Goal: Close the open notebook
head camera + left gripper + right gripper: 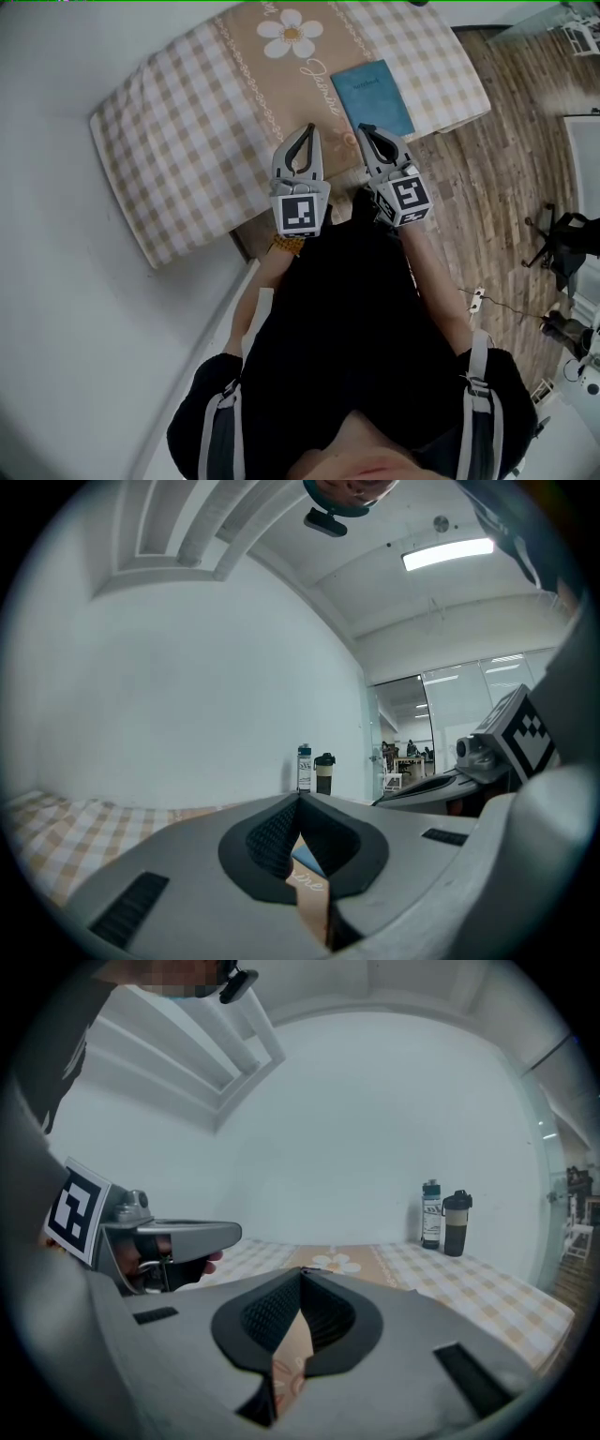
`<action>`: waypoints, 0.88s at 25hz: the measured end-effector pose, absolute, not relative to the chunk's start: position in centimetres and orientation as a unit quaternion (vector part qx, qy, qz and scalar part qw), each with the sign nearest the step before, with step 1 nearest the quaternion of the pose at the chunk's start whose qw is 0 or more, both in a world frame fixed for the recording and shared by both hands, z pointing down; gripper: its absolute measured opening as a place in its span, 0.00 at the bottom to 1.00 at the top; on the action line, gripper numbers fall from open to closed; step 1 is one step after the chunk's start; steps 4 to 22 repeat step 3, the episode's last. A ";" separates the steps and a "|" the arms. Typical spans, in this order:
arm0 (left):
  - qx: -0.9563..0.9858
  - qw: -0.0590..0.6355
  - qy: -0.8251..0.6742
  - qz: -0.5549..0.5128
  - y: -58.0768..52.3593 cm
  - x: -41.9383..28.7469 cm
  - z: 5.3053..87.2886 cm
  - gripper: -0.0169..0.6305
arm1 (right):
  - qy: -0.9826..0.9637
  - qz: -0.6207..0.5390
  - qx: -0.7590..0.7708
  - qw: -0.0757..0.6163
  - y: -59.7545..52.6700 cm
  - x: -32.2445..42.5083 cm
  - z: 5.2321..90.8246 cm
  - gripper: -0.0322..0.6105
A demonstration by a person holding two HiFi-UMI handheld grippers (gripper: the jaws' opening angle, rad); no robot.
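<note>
On checked beige-and-white cloth-covered table (187,141): blue rectangular notebook (375,94) lies flat, cover apparently shut, just ahead of right hand-held gripper (365,129) | left hand-held gripper (308,127) and right: jaws pressed together, empty | risk: forward nudge likely slides notebook toward table edge.

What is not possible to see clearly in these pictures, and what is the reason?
- Head view: any print on the blue notebook is too small to read.
- Left gripper view: the shut left tool hides that notebook, except for a blue sliver.
- Right gripper view: the label of the clear bottle is too small to read.
</note>
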State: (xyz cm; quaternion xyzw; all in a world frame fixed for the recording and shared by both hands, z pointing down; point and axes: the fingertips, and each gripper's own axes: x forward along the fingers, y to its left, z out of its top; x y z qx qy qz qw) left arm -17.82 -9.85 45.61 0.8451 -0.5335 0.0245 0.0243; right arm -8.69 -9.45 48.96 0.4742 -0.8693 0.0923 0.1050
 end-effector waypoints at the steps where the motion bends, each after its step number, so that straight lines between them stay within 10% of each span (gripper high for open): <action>1: 0.845 0.024 -0.534 0.026 -9.8 -18.0 45.7 0.05 | -0.869 0.092 0.475 0.105 -9.5 -8.8 49.0 0.06; 22: 0.845 0.024 -0.534 0.030 -9.9 -18.3 45.9 0.05 | -0.868 0.089 0.477 0.105 -9.8 -8.9 49.0 0.06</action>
